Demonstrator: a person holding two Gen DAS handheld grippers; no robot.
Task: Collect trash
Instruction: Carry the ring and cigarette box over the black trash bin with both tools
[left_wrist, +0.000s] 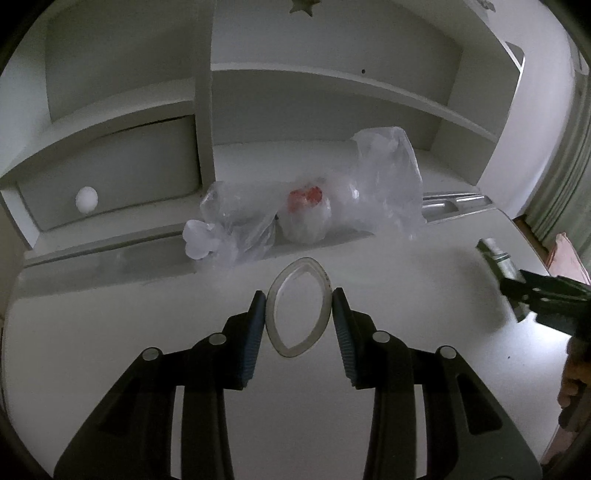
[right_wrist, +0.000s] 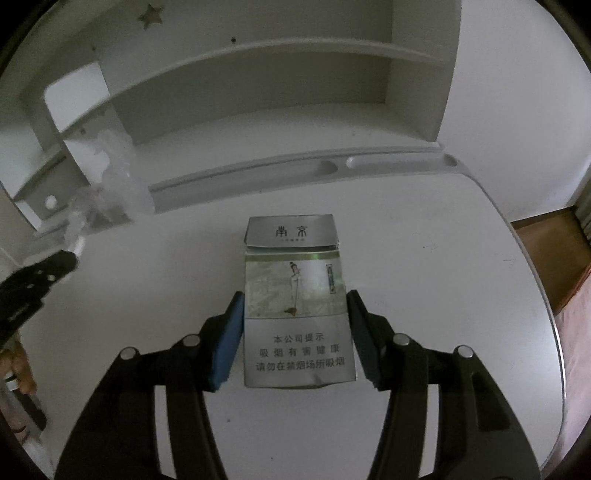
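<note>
A clear plastic cup (left_wrist: 291, 352) is squeezed into an oval between the pads of my left gripper (left_wrist: 299, 295), which is shut on it above the white desk (left_wrist: 424, 314). My right gripper (right_wrist: 295, 295) is shut on a grey-green cigarette pack (right_wrist: 295, 350), its pads pressing both long sides and the lid end pointing away. In the left wrist view that pack (left_wrist: 495, 254) appears blurred at the far right, in the right gripper (left_wrist: 517, 291). Behind the cup lies a crumpled clear plastic bag (left_wrist: 384, 184) with something red (left_wrist: 306, 195) inside, and a white wad (left_wrist: 197, 240) at its left end.
A white shelf unit rises at the back of the desk, with a drawer and its round knob (left_wrist: 86, 199) on the left. A raised ledge with pen grooves (right_wrist: 399, 162) runs along the back. The desk's rounded edge (right_wrist: 554, 314) drops off on the right toward a wooden floor.
</note>
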